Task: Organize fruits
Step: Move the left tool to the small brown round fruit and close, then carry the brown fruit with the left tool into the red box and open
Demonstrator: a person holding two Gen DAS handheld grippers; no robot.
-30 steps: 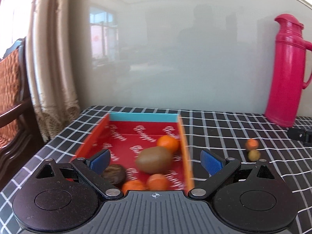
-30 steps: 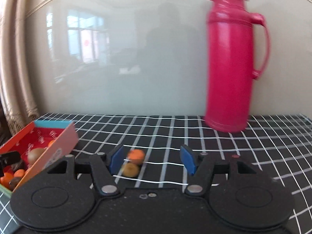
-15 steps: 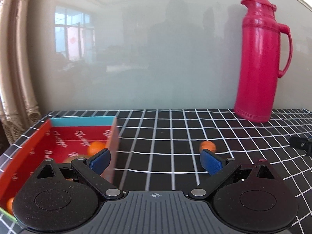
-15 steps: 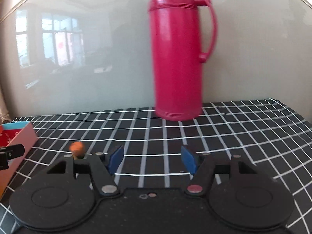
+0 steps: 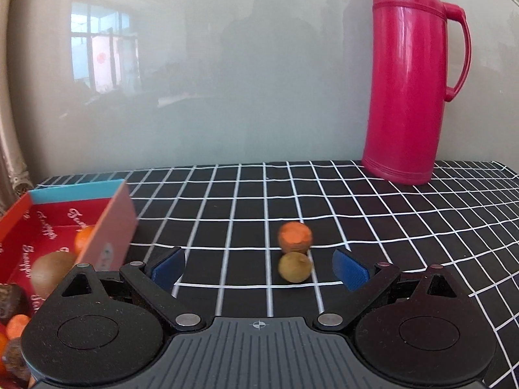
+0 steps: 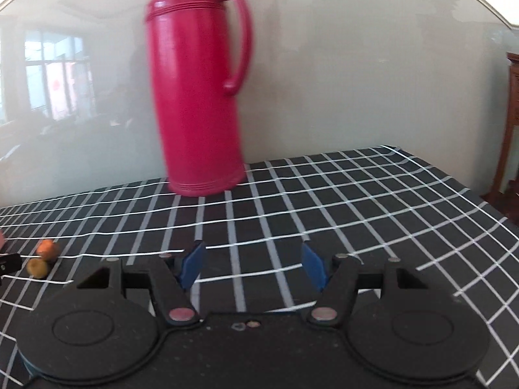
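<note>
Left tool [image 5: 259, 267]: blue pads spread apart, nothing between them but table. Two loose fruits sit just ahead on the checked table [image 5: 405, 227]: orange fruit [image 5: 295, 237] touching the yellow-green fruit [image 5: 295, 267] in front of it, the latter nearer the right pad. Red box [image 5: 107, 227] at left holds a kiwi [image 5: 52, 274] and small oranges [image 5: 85, 238]; white script repeats on its lining, blurred, not readable. Right tool [image 6: 253, 267]: pads apart, empty, aimed at bare cloth. Pink thermos [image 6: 198, 97] upright by the wall, no label visible.
</note>
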